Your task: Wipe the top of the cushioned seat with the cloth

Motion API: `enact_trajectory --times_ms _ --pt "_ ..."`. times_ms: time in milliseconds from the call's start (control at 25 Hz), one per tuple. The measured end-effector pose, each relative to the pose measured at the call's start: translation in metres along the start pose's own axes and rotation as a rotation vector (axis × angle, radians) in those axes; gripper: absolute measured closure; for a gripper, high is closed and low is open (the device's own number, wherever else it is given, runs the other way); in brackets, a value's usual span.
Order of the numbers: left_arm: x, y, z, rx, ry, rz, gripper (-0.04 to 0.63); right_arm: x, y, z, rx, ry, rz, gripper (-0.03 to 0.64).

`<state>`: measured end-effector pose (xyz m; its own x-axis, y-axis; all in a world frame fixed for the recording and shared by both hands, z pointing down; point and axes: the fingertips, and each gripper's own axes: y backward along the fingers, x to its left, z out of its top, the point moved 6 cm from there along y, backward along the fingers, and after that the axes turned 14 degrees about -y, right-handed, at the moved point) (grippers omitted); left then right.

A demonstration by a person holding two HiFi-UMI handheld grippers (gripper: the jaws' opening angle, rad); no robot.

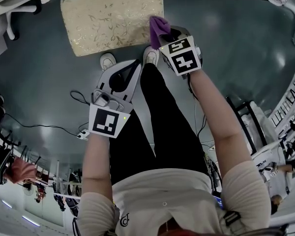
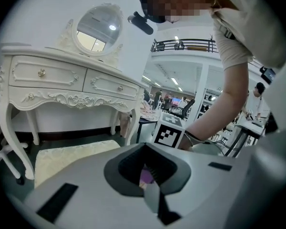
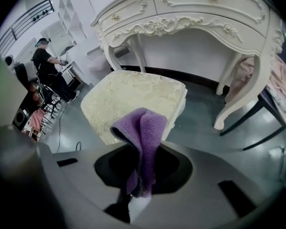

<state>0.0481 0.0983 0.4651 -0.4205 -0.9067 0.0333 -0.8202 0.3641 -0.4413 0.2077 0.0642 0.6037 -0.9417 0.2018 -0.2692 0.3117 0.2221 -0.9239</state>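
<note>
Item 1, far left: my left gripper (image 1: 119,80), grey body with a square-marker cube, held low and well back from the work. Fingers together, nothing between them, idle

Item 2, centre-left: cream rectangular cushioned seat with a gold leaf pattern (image 1: 113,16), standing on the grey floor (image 1: 226,43) in front of a white carved dressing table (image 3: 190,13). Long axis runs across me, left to right

Item 3, centre-right: purple fleecy cloth (image 1: 159,26), folded, standing up out of the jaws over the seat's near right corner. Whether it touches the fabric yet I cannot tell from these views

Item 4, right: my right gripper (image 1: 168,35), fingers clamped on the cloth's lower end

Bearing: the seat top lies ahead and to the left of the right gripper, which is much the nearer of the two. I judge the wipe would run leftward along the long axis
</note>
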Motion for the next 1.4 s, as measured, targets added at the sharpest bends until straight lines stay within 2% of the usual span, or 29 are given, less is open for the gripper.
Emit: enact_trajectory --times_ms 160,360,600,800,1000,1400 --pt "-0.001 -0.008 0.007 -0.018 0.026 0.012 0.581 -0.017 0.003 -0.005 0.027 -0.015 -0.02 0.535" --pt "0.006 -0.007 0.021 -0.061 0.113 0.092 0.583 -0.024 0.011 -0.002 0.067 -0.006 -0.064 0.538" --pt "0.021 0.016 0.049 -0.123 0.159 0.153 0.583 0.003 0.052 0.023 -0.015 0.06 -0.023 0.538" --pt "0.039 0.051 0.072 -0.142 0.121 0.179 0.582 0.036 0.091 0.046 -0.12 0.043 -0.014 0.538" --pt "0.063 0.096 0.113 -0.169 0.075 0.208 0.583 0.083 0.136 0.073 -0.249 0.004 0.001 0.538" --pt "0.087 0.181 0.185 -0.207 -0.069 0.261 0.583 0.165 0.247 0.123 -0.485 0.05 -0.016 0.538"
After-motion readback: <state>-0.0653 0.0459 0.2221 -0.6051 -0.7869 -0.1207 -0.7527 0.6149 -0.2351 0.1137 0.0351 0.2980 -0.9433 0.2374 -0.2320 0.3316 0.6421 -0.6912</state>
